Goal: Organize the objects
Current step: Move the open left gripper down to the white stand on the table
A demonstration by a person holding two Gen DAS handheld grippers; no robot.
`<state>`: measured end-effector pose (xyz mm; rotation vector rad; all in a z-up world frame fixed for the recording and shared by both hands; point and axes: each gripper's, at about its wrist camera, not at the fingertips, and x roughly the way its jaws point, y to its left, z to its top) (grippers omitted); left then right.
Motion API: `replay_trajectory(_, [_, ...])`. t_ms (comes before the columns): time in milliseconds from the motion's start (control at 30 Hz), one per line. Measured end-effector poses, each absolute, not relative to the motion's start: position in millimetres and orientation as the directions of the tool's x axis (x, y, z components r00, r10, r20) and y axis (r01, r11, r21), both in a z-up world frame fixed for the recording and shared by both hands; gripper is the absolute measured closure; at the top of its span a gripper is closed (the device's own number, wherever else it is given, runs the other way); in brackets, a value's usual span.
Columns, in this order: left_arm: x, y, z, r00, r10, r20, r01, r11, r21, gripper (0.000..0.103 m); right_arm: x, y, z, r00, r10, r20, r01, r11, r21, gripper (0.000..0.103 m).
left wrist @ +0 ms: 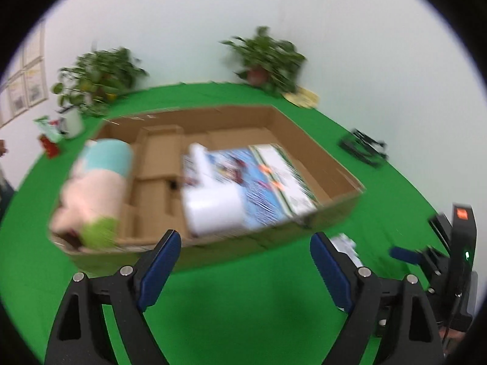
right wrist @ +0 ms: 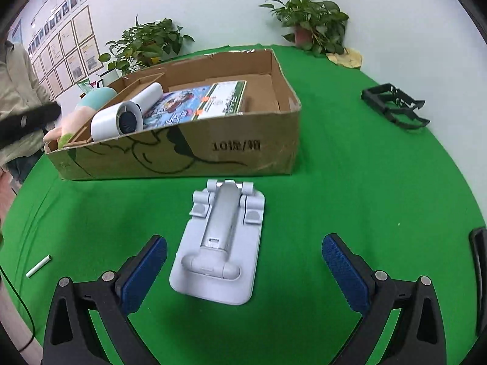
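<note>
A cardboard box (right wrist: 243,149) stands on the green table and shows blurred in the left wrist view (left wrist: 319,149). In it lie a plush toy (left wrist: 97,188), a white handheld fan (right wrist: 121,115) and a colourful book (right wrist: 197,100). A light grey folded phone stand (right wrist: 219,243) lies flat on the cloth in front of the box, between my right gripper's (right wrist: 243,261) open fingers. My left gripper (left wrist: 243,249) is open and empty, just short of the box's near wall. The right gripper also shows in the left wrist view (left wrist: 426,258).
Two potted plants (right wrist: 310,24) (right wrist: 146,42) stand at the table's far edge. A black folding rack (right wrist: 395,106) lies at the right. A small white stick (right wrist: 38,266) lies at the left. A person (right wrist: 18,100) stands at the far left.
</note>
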<state>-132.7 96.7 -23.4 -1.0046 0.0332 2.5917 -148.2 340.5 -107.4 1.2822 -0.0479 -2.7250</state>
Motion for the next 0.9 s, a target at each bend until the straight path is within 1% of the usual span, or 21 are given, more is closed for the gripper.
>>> replay_trajectory(67, [-138.4,109.2,-35.1,-0.646,0.342,-0.682,-0.362,-0.924,-0.121,0.016,-148.6,334.0,-112.2,-0.616,-0.148,-0.774,0.125,-0.988,0.090,0.001])
replay_trajectory(133, [-139.9,116.8,-45.1,-0.623,0.369,-0.690,-0.375,-0.915,-0.152,0.016,-149.7,325.6,-117.3,-0.603,-0.147,-0.784,0.138,-0.987,0.080,0.001])
replay_trajectory(200, [-142.7,121.2,-56.9,-0.586,0.397,-0.706,-0.380,-0.905,-0.193,0.017,-151.0,318.1,-124.7,-0.585,-0.136,-0.800,0.131,-0.989,0.073,0.004])
replay_trajectory(233, [-145.9,119.8,-61.0,-0.573,0.403,-0.714,-0.375,-0.903,-0.209,0.017,-151.7,315.0,-129.8,-0.571,-0.137,-0.809,0.134,-0.988,0.073,0.010])
replay_trajectory(267, [-146.8,117.9,-65.3,-0.564,0.409,-0.718,-0.368,-0.902,-0.224,0.017,-152.4,312.0,-132.6,-0.565,-0.128,-0.815,0.137,-0.989,0.060,0.020])
replay_trajectory(333, [-144.7,114.8,-72.3,-0.546,0.424,-0.723,-0.360,-0.898,-0.255,0.017,-151.4,303.5,-136.7,-0.570,-0.090,-0.816,0.154,-0.988,0.002,0.032])
replay_trajectory(500, [-142.2,105.2,-87.1,-0.501,0.452,-0.738,-0.340,-0.887,-0.313,0.017,-147.9,297.9,-136.0,-0.583,-0.090,-0.808,0.168,-0.986,-0.012,0.034])
replay_trajectory(567, [-140.0,102.2,-95.1,-0.465,0.486,-0.740,-0.333,-0.871,-0.362,0.017,-142.7,295.3,-135.8,-0.577,-0.110,-0.809,0.195,-0.981,-0.006,0.034])
replay_trajectory(700, [-136.6,106.3,-113.6,-0.346,0.580,-0.738,-0.336,-0.811,-0.479,0.017,-117.2,286.2,-136.3,-0.565,-0.190,-0.803,0.304,-0.953,0.011,0.034])
replay_trajectory(733, [-135.0,109.3,-117.9,-0.319,0.595,-0.738,-0.338,-0.799,-0.497,0.017,-107.8,285.8,-136.0,-0.560,-0.217,-0.799,0.328,-0.944,0.027,0.034])
replay_trajectory(767, [-129.3,114.0,-116.3,-0.335,0.599,-0.727,-0.365,-0.794,-0.486,0.017,-97.5,286.9,-135.4,-0.554,-0.257,-0.792,0.353,-0.934,0.056,0.034])
replay_trajectory(833, [-125.6,123.1,-118.2,-0.286,0.640,-0.714,-0.397,-0.757,-0.519,0.018,-85.4,292.7,-133.6,-0.544,-0.306,-0.781,0.373,-0.922,0.102,0.033])
replay_trajectory(900, [-122.2,130.9,-120.3,-0.256,0.669,-0.698,-0.410,-0.728,-0.548,0.018,-77.0,298.7,-132.4,-0.551,-0.316,-0.772,0.360,-0.925,0.122,0.021])
